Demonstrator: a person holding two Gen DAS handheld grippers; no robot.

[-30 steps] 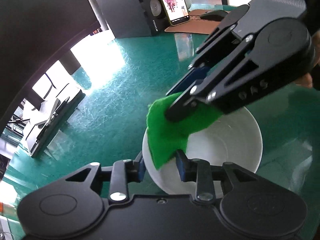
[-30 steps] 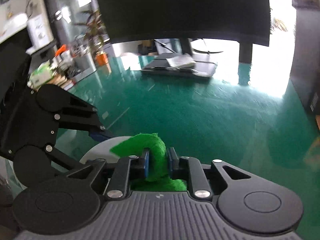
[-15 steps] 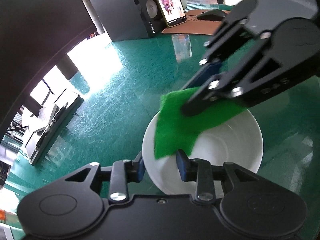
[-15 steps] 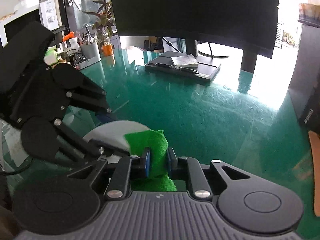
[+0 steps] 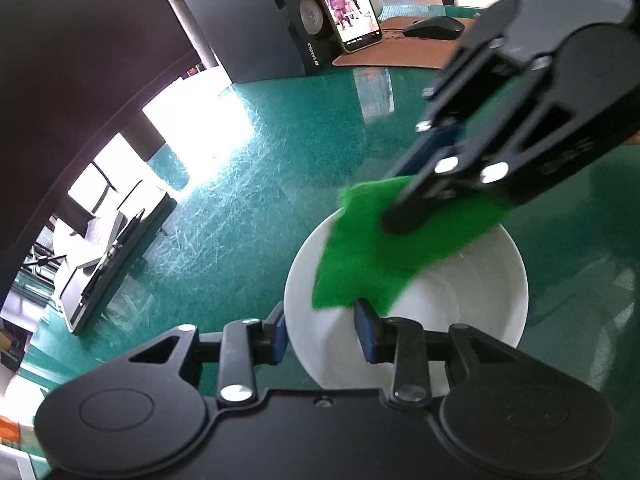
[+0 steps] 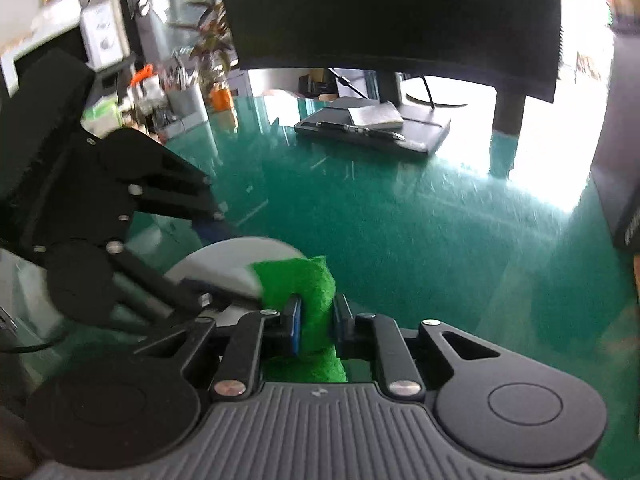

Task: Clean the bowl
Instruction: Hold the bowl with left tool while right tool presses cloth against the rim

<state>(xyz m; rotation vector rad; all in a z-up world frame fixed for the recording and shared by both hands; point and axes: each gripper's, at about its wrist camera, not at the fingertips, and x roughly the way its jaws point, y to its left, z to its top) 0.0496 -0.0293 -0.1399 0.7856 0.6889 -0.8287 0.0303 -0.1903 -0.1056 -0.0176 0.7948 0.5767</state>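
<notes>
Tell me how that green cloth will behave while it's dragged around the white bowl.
The green cloth hangs limp from the right gripper, so it probably drapes to the bowl. Its fuzzy surface likely grips rather than slides. The loose corner may fold under.

Strong daylight comes from behind the monitor point(image 6: 392, 20) and I see it burn out white on the green tabletop point(image 5: 248, 184) at left of the left view and upper right of the right view. The glossy surface shows glare and scratches. The right claw point(image 5: 394, 220) looks motion-blurred. Edges bend from fisheye, corners dark.
</notes>
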